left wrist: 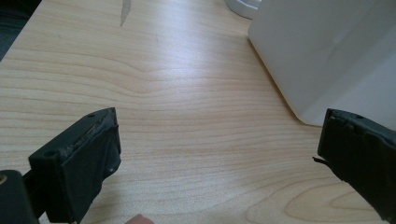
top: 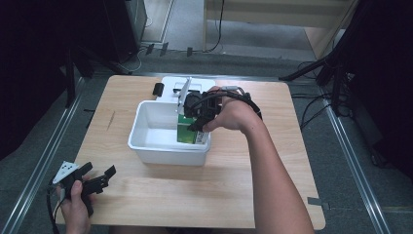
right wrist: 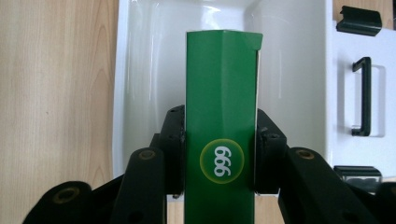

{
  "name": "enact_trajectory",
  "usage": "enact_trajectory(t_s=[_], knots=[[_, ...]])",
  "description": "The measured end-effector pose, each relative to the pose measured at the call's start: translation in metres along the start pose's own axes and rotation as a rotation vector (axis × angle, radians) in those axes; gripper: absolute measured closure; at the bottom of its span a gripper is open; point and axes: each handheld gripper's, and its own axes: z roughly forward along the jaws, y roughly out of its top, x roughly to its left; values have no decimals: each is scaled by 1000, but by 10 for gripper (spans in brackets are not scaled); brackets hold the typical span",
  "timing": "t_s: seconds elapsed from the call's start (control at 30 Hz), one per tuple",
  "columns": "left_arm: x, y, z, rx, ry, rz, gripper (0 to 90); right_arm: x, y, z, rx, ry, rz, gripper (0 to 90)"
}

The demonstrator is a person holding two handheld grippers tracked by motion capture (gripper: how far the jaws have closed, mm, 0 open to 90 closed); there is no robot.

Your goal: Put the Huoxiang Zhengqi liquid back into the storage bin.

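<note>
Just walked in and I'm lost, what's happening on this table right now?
A person works with two handheld grippers. The right gripper is shut on a green box marked 999, holding it inside the white bin near its right end. The left gripper rests open at the table's near left corner, holding nothing.

This looks like a test room or lab, not a home. A small wooden table (top: 204, 195) stands alone on a grey floor (top: 341, 161). Dark stands with legs (top: 336, 73) wait past its far corners. Black cables (top: 311, 112) lie on the floor by its right edge. Metal rails (top: 44, 161) run along both sides.
</note>
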Motion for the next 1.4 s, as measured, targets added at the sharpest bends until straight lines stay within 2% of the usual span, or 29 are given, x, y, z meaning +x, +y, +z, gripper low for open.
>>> enact_trajectory(t_s=[0.07,0.2,0.3,0.77,1.0,1.03,1.27,1.33,1.4], knots=[[0,0,0,-3,0,-3,0,0,-2,4,-1,2,14,643],[0,0,0,-3,0,-3,0,0,-5,13,-12,4,10,642],[0,0,0,-3,0,-3,0,1,-6,21,-2,9,21,641],[0,0,0,-2,-1,-3,0,1,-8,46,24,38,16,637],[0,0,0,-2,-1,-3,0,1,-9,49,41,37,32,625],[0,0,0,-3,0,-4,0,0,-10,46,29,30,53,627],[0,0,0,-12,4,-5,0,-1,-14,42,18,26,56,618],[0,0,-1,-16,6,-1,0,0,-15,40,13,20,73,601],[-1,-1,-1,-32,11,6,0,0,-16,39,3,27,92,546]])
